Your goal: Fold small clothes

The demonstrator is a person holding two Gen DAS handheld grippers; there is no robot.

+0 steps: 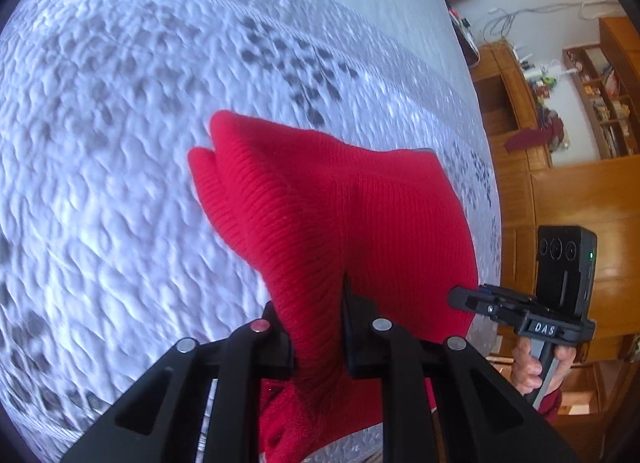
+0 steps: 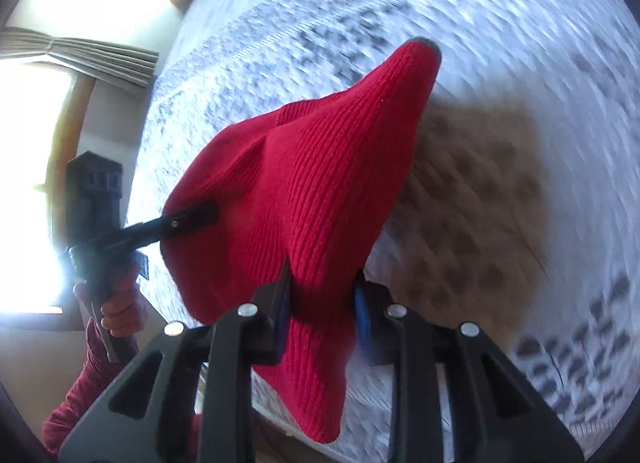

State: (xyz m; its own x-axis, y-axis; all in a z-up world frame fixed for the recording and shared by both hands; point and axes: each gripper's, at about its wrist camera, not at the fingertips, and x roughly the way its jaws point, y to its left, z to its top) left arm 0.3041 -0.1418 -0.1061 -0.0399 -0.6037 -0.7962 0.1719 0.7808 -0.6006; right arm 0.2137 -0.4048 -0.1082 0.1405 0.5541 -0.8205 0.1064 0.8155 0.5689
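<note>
Garment: we held a red knitted garment (image 1: 320, 215) in the air above the bed (image 1: 120, 143), stretched between our two grippers.
Left gripper (image 1: 320, 327): its fingers (image 1: 354, 327) pinched one bunched edge of the garment, the cloth spilling out in front and behind them.
Right gripper (image 2: 322, 303): its fingers (image 2: 280, 303) pinched another edge, with blue pads showing beside the cloth.
Bed: it wore a white quilted cover with grey leaf prints; the picture of it was blurred.
Brown patch (image 2: 476, 199): we saw it on the cover just beyond the garment; we could not tell what it was.
Background: wooden shelves (image 1: 600, 103) stood past the bed, and a curtained window (image 2: 36, 143) on the other side.
</note>
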